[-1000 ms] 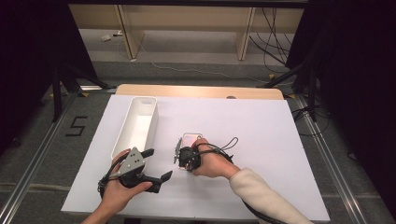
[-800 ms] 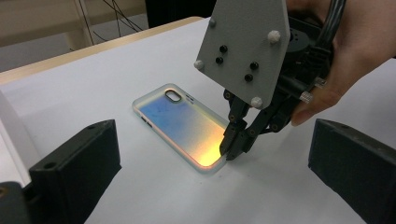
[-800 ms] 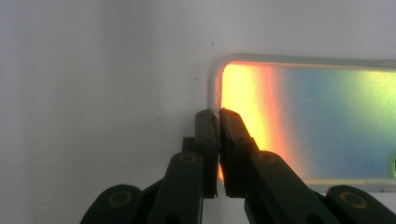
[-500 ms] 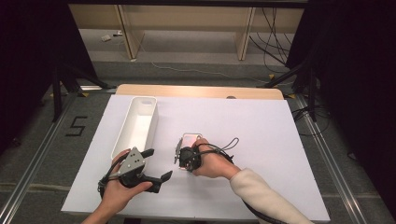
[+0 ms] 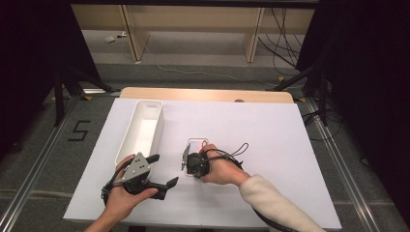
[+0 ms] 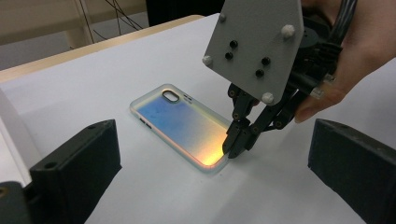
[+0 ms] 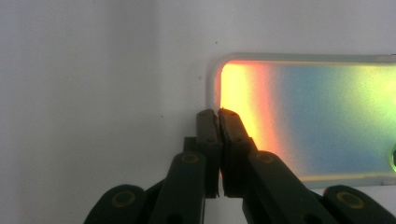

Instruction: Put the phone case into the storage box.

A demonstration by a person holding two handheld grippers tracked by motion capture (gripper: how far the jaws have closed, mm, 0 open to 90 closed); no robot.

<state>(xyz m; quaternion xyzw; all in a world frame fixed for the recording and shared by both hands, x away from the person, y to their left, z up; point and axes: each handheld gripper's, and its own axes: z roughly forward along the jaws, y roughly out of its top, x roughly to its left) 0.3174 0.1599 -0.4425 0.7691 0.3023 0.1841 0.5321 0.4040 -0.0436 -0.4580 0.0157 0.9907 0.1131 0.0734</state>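
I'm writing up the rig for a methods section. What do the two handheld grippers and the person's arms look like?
Both are black, two-jawed tools. The left gripper carries a grey three-cornered plate with black screws and white studs; its jaws are blocky black pads. The right gripper has the same plate, slim linked fingers with brass-coloured pivots, and a looping black cable. The right arm wears a cream sleeve.

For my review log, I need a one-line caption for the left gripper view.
Right gripper pinching the near rim of an iridescent phone case lying flat on the white table.
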